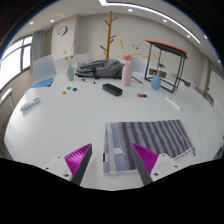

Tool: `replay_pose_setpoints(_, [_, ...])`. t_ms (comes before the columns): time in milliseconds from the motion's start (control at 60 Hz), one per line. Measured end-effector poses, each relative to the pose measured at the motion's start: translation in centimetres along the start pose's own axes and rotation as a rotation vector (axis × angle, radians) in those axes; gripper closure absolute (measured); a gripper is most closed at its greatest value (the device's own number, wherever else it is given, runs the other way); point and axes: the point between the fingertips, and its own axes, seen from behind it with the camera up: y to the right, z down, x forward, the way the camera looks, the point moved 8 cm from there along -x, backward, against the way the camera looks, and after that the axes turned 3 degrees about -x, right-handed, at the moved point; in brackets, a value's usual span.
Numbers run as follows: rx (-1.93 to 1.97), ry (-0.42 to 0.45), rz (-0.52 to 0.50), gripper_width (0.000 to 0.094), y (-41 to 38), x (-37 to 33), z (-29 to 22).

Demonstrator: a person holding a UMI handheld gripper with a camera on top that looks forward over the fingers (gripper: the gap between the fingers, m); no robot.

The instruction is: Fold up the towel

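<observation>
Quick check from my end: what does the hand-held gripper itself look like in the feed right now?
The hand-held gripper shows two dark fingers, each tapering forward to a pointed, wedge-like tip. Each finger's inner face carries a bright magenta pad with a ribbed texture. No cables, markings, hand or sleeve are visible.

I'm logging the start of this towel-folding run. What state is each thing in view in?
striped towel: spread flat on the white table, unfolded, just ahead of the right finger.
hand-held gripper: open, holding nothing, pink pads apart.
black object: lying on the table, beyond the towel.
pink bottle: upright at the table's far side.
wooden coat stand: upright, nothing hanging.
</observation>
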Motion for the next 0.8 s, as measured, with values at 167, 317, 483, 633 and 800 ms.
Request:
replay_pose_setpoints(167, [0.012, -0.041, -0.034, 0.0126, 0.0, 2.9, 0.9])
replay_pose_setpoints(317, [0.024, -0.043, 0.036, 0.0713, 1.5, 3.4, 0.8])
replay_pose_setpoints(483, [0.073, -0.086, 0.089, 0.0896, 2.0, 3.7, 0.3])
replay_pose_setpoints(633, [0.180, -0.141, 0.010, 0.0907, 1.6, 2.4, -1.4])
replay_pose_setpoints(800, [0.215, -0.078, -0.068, 0.0909, 1.6, -1.1, -6.9])
